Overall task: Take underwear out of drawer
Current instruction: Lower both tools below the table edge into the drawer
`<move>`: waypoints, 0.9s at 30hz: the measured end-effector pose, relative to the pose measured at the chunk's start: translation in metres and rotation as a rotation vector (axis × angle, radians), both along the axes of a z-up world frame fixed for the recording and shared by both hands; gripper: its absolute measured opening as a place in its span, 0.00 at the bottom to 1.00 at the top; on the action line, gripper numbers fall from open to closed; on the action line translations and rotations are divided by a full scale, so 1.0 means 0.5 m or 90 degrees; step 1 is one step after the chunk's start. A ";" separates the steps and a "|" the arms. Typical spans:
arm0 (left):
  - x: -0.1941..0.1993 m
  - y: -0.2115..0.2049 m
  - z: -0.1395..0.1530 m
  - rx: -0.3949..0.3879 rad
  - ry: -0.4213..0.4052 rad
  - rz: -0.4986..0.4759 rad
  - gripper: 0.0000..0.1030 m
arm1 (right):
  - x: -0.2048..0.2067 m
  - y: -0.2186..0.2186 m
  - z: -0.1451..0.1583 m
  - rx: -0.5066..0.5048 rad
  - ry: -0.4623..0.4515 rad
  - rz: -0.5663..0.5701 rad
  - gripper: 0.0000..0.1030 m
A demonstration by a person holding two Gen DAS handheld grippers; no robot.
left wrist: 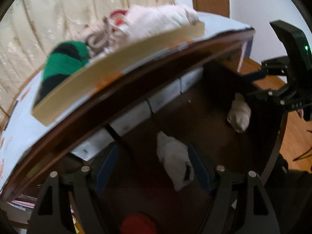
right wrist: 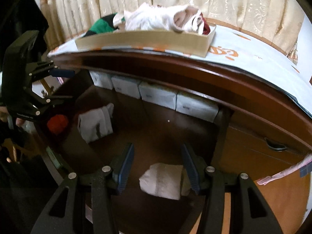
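Observation:
The dark wooden drawer (left wrist: pixel 204 117) (right wrist: pixel 156 128) stands pulled out. A folded white underwear piece (left wrist: pixel 175 163) (right wrist: pixel 97 122) lies on its floor, just beneath and between the fingers of my left gripper (left wrist: pixel 154 152) (right wrist: pixel 64 84), which is open and angled down into the drawer. A second folded white piece (right wrist: pixel 163 181) (left wrist: pixel 239 115) lies between the blue pads of my right gripper (right wrist: pixel 157 148) (left wrist: pixel 249 85). That gripper is also open, with a gap on the left side of the cloth. A red garment (right wrist: pixel 57 123) (left wrist: pixel 136 224) sits in the drawer's near left corner.
A row of white boxes (right wrist: pixel 156 95) (left wrist: pixel 136 113) lines the drawer's back. On the dresser top a shallow cardboard tray (right wrist: pixel 146 39) (left wrist: pixel 117 74) holds white, green-black and red clothes. Behind it hangs a cream curtain (right wrist: pixel 214 0). A closed drawer with a handle (right wrist: pixel 276 146) is at right.

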State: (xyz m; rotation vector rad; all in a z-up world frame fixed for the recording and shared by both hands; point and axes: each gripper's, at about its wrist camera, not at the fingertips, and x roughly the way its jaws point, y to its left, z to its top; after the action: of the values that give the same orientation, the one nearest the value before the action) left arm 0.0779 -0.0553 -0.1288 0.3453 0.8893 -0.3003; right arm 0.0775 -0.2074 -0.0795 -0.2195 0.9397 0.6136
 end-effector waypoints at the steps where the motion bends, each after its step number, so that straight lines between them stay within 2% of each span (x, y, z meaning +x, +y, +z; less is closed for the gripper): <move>1: 0.002 -0.004 -0.005 0.002 0.008 -0.004 0.73 | 0.000 0.000 -0.003 -0.009 0.001 0.005 0.52; 9: 0.023 -0.041 -0.045 0.032 0.074 -0.044 0.73 | 0.012 0.003 -0.024 -0.094 0.026 0.062 0.52; 14: 0.041 -0.044 -0.061 0.033 0.112 -0.049 0.72 | 0.026 0.020 -0.057 -0.171 0.063 0.113 0.52; 19: 0.047 -0.053 -0.078 0.050 0.134 -0.063 0.70 | 0.030 0.054 -0.078 -0.222 0.092 0.169 0.52; 22: 0.051 -0.054 -0.087 0.041 0.157 -0.069 0.67 | 0.028 0.075 -0.089 -0.246 0.111 0.203 0.52; 24: 0.052 -0.055 -0.093 0.038 0.168 -0.071 0.59 | 0.025 0.088 -0.098 -0.267 0.125 0.221 0.52; 27: 0.053 -0.058 -0.107 0.037 0.183 -0.075 0.55 | 0.024 0.100 -0.112 -0.296 0.139 0.242 0.52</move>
State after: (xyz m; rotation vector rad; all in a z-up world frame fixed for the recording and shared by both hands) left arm 0.1043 -0.0843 -0.1822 0.4161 1.1638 -0.4416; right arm 0.0893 -0.1574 -0.1357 -0.7711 1.2596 0.7707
